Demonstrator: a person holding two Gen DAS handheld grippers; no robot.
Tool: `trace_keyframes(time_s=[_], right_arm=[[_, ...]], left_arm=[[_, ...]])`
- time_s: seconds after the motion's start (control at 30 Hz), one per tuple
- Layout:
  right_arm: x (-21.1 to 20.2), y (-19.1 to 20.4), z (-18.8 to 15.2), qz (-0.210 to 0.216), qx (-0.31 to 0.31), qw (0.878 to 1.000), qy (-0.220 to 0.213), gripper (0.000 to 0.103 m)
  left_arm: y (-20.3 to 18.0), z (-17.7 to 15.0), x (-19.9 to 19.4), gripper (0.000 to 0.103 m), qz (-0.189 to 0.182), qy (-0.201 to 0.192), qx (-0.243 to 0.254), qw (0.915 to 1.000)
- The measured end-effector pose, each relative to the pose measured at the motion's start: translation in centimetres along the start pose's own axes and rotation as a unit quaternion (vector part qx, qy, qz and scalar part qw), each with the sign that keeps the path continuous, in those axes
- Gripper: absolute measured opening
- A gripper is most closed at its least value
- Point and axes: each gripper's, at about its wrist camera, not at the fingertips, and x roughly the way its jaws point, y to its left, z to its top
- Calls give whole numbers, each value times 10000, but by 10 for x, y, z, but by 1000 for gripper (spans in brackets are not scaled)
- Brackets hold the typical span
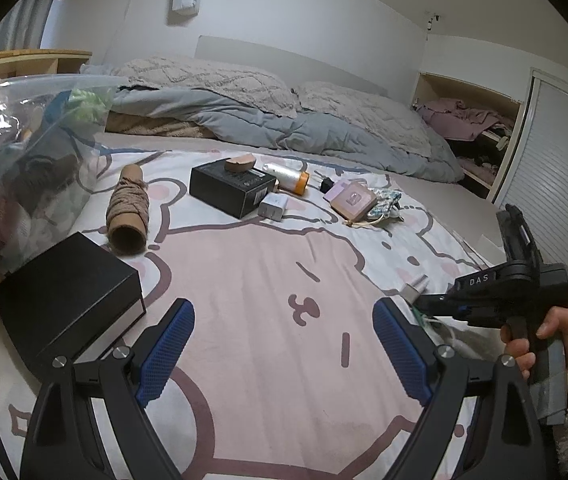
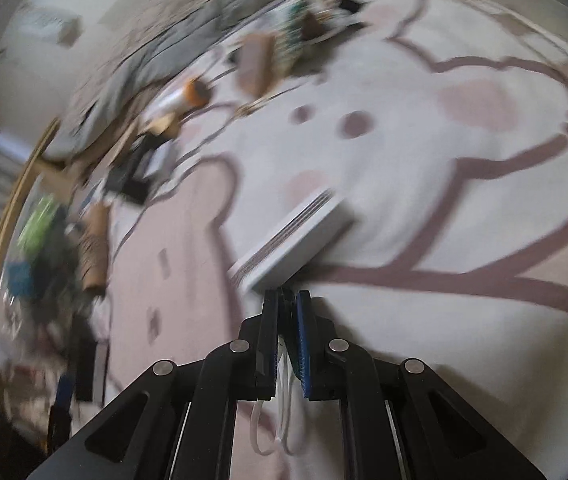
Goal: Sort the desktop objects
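Note:
My left gripper (image 1: 284, 344) stands open above the pink bear blanket (image 1: 268, 264) with nothing between its blue pads. My right gripper (image 2: 286, 294) is shut on a thin white cable (image 2: 280, 428), whose loops hang below the jaws. In the left wrist view a hand holds the right gripper (image 1: 418, 304) at the right edge. A white box (image 2: 296, 240) lies on the blanket just ahead of the right fingertips. Further back lie a twine roll (image 1: 128, 208), a black box (image 1: 232, 188), an orange-capped bottle (image 1: 288, 176), a white charger (image 1: 274, 205) and a pink case (image 1: 352, 200).
A second black box (image 1: 68, 300) sits near left, beside a clear plastic bin (image 1: 24, 160) stuffed with several items. A floral pouch (image 1: 384, 204) lies by the pink case. Grey duvet and pillows (image 1: 284, 120) are piled at the back. The right wrist view is motion-blurred.

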Motion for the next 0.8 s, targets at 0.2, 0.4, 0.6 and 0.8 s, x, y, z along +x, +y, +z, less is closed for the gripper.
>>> trace_keyframes(time_s=[0.2, 0.4, 0.6, 0.8], right_arm=[[-42, -8, 15, 376, 55, 9950, -923, 10], [-32, -26, 42, -295, 268, 9930, -1109, 10], [1, -9, 33, -122, -117, 9987, -490, 10], [18, 36, 4, 291, -869, 9958, 47, 10]], left_arm=[[0, -3, 2, 91, 10, 77, 10, 10000], [-4, -5, 5, 91, -23, 123, 81, 9999], [-6, -6, 9, 79, -110, 229, 123, 9996], [-7, -10, 16, 79, -196, 409, 97, 9989]])
